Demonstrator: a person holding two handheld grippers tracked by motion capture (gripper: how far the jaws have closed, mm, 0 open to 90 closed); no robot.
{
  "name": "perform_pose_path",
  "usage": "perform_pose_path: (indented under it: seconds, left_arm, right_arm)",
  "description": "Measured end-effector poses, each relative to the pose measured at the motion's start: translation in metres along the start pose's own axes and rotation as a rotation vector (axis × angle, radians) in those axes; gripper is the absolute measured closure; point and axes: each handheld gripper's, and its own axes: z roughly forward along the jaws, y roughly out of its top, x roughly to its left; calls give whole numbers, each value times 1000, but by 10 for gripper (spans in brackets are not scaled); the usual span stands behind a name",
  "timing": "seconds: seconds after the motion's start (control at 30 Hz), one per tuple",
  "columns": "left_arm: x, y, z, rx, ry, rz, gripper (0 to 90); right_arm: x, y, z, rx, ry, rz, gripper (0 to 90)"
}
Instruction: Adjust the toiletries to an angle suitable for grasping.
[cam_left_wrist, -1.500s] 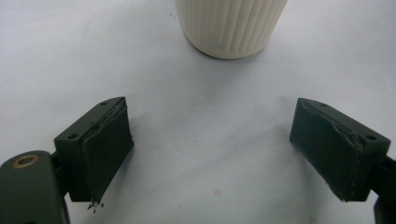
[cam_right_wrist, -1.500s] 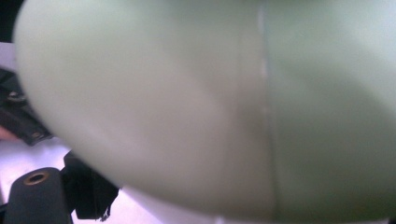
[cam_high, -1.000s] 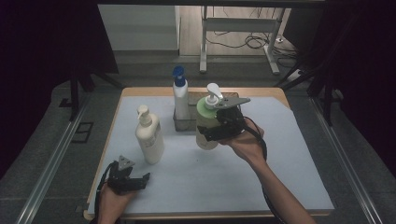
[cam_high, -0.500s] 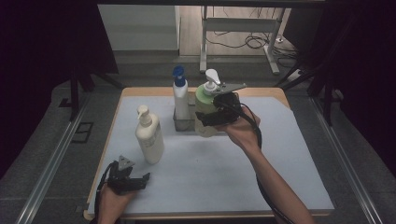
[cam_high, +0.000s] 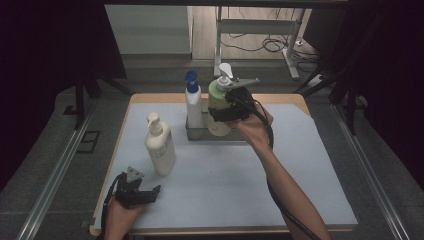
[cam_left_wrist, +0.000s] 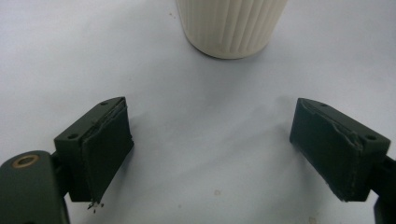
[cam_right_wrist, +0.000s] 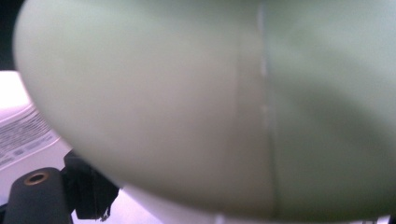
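The high view was dim, its surroundings nearly black, only the table (cam_high: 300, 190) lit. Ahead of the left gripper (cam_left_wrist: 210, 154) the surface glared pale. The green bottle (cam_right_wrist: 210, 107) pressed against the right gripper was blurred.

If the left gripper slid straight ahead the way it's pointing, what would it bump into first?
Most likely the cream ribbed bottle. It stands straight ahead of the open left gripper, slightly right of centre, with bare white table cover between them. Nothing else shows in that line.
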Motion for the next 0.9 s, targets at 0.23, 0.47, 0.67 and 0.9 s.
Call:
perform_pose_path:
  seconds: [0.23,0.47,0.67,0.9]
  left_arm:
    - [0,0,0,0,0,0,122]
    - [0,0,0,1,0,0,122]
    - [0,0,0,1,-1,-3,121]
    - [0,0,0,3,-1,-3,122]
  right_arm:
    - [-3,5,10,-5,-19,9,116]
    - [-9,5,24,-11,-45,6,116]
    - [-13,4,36,-8,-64,11,116]
    - [-14,1,50,2,-72,5,116]
